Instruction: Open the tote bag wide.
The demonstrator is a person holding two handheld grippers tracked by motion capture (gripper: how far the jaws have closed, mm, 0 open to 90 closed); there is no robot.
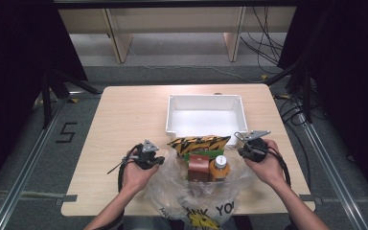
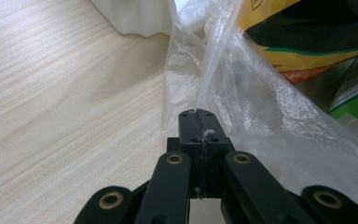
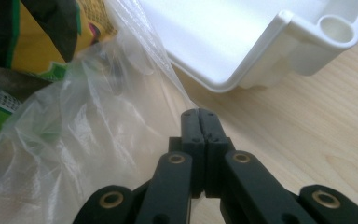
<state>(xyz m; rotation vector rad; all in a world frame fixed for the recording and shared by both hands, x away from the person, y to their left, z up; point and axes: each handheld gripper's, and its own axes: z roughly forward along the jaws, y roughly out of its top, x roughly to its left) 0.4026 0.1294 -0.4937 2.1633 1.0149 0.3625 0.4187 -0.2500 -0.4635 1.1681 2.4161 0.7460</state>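
A clear plastic bag (image 1: pixel 191 191) lies at the table's near edge, spread wide between both hands. My left gripper (image 1: pixel 159 160) is shut on the bag's left edge; thin film (image 2: pixel 214 88) runs out from between its pressed jaws. My right gripper (image 1: pixel 241 151) is shut on the bag's right edge, with film (image 3: pixel 135 65) stretching away from its jaws. Inside the bag sit a yellow and black striped snack bag (image 1: pixel 199 143), a green packet (image 1: pixel 206 155), a brown box (image 1: pixel 198 166) and an orange bottle (image 1: pixel 218 167) with a white cap.
A white plastic bin (image 1: pixel 172 117) stands just beyond the bag, at the middle of the wooden table (image 1: pixel 124 120); its corner (image 3: pixel 307 42) is close to my right gripper. Black cables trail from both grippers. Dark floor, rails and stands surround the table.
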